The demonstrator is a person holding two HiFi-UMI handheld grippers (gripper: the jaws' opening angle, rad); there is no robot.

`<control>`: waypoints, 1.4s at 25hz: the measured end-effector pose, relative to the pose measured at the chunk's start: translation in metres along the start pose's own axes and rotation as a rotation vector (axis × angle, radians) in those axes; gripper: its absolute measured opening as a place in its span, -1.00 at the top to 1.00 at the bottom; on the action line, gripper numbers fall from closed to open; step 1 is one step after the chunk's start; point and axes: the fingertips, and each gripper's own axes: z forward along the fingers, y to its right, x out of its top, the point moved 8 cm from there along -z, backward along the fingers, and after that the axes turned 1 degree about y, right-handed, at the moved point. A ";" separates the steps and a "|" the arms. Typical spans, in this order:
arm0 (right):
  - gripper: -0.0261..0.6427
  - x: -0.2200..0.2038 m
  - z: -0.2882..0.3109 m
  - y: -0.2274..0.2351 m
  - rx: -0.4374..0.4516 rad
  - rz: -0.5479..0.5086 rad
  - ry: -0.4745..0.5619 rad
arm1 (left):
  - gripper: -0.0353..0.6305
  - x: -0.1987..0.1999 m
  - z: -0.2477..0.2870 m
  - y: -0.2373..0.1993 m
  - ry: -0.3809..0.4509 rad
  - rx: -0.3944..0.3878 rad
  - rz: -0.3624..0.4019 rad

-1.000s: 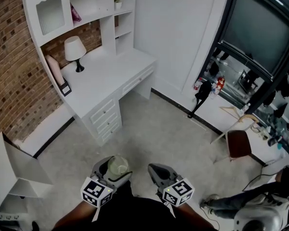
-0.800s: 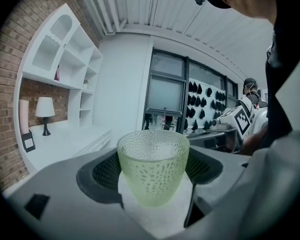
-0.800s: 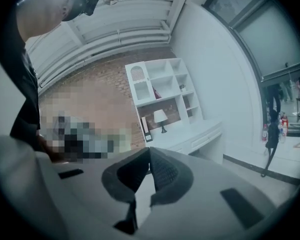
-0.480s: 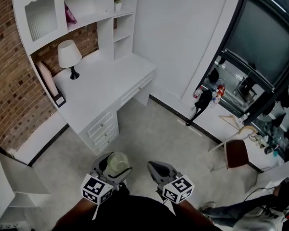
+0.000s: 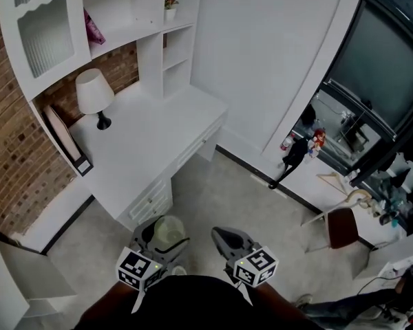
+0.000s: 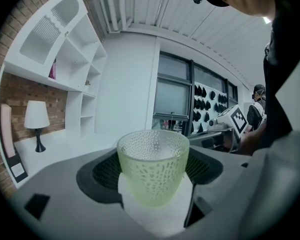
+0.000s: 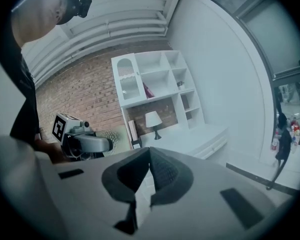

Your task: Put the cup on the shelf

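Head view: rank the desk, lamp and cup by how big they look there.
1. desk: by far the largest.
2. lamp: counting shade and stem together.
3. cup: looks a little smaller than the lamp. It sits much nearer the camera, so this says nothing about real size.

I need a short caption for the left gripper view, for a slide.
A pale green textured cup held in the left gripper, white shelf unit beyond.

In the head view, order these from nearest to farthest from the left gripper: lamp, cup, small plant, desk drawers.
1. cup, held in the left gripper
2. desk drawers, just ahead
3. lamp, farther back, left
4. small plant, highest, at the back
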 end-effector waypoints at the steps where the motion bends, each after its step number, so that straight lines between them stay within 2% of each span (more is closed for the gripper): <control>1: 0.91 0.001 0.007 0.003 -0.004 0.003 0.002 | -0.25 0.000 0.003 -0.008 -0.006 -0.005 0.001; 6: 0.90 -0.003 0.037 0.010 -0.015 0.043 -0.018 | -0.25 -0.005 0.015 -0.039 -0.027 -0.024 -0.013; 13: 0.90 0.000 0.054 0.033 -0.044 0.078 -0.027 | -0.25 -0.013 0.034 -0.057 -0.059 -0.048 -0.040; 18: 0.90 0.007 0.067 0.056 -0.028 0.086 -0.016 | -0.25 -0.006 0.058 -0.069 -0.070 -0.041 -0.050; 24: 0.90 0.030 0.088 0.106 -0.013 0.079 0.014 | -0.25 0.007 0.103 -0.088 -0.064 -0.023 -0.037; 28: 0.90 0.052 0.101 0.149 -0.004 0.055 0.051 | -0.25 0.026 0.146 -0.104 -0.040 0.008 0.002; 32: 0.90 0.072 0.111 0.190 0.014 0.037 0.060 | -0.25 0.048 0.186 -0.111 -0.039 0.045 -0.026; 35: 0.90 0.084 0.117 0.221 0.037 0.027 0.067 | -0.25 0.058 0.216 -0.114 -0.027 0.059 -0.009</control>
